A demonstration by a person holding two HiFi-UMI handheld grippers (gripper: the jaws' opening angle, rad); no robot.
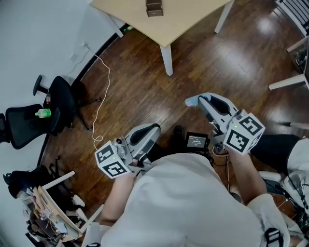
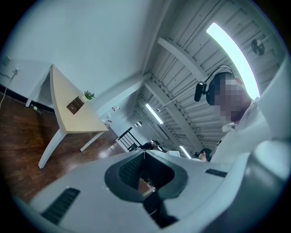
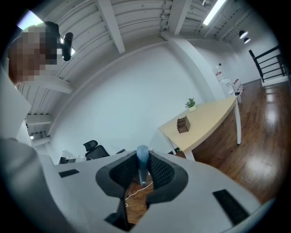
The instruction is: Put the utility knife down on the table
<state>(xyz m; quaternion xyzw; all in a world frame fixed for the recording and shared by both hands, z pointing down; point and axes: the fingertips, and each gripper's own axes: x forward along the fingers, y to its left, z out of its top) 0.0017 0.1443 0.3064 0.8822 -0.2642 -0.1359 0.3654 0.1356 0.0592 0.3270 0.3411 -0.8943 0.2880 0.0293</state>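
Right gripper [image 3: 142,160]: jaws clamped on the utility knife [image 3: 142,159], ribbed pads pressing its flat sides. The knife's long axis stands up between the pads in the right gripper view, and its rounded blue end sticks out past the tips. In the head view that blue end [image 1: 191,101] shows just beside the jaw tips of the right gripper [image 1: 203,100].

Left gripper [image 2: 144,153]: jaws closed tip to tip, nothing between them. We see it held low at the person's left [image 1: 145,135].

The table [image 1: 188,21] lies ahead across the wooden floor, well apart from both grippers, with a small brown box [image 1: 154,7] on it.

We judge the set-down not yet begun. The right hand carries the knife, so its jaws must first reach bare tabletop [image 3: 213,116], clear of the box.
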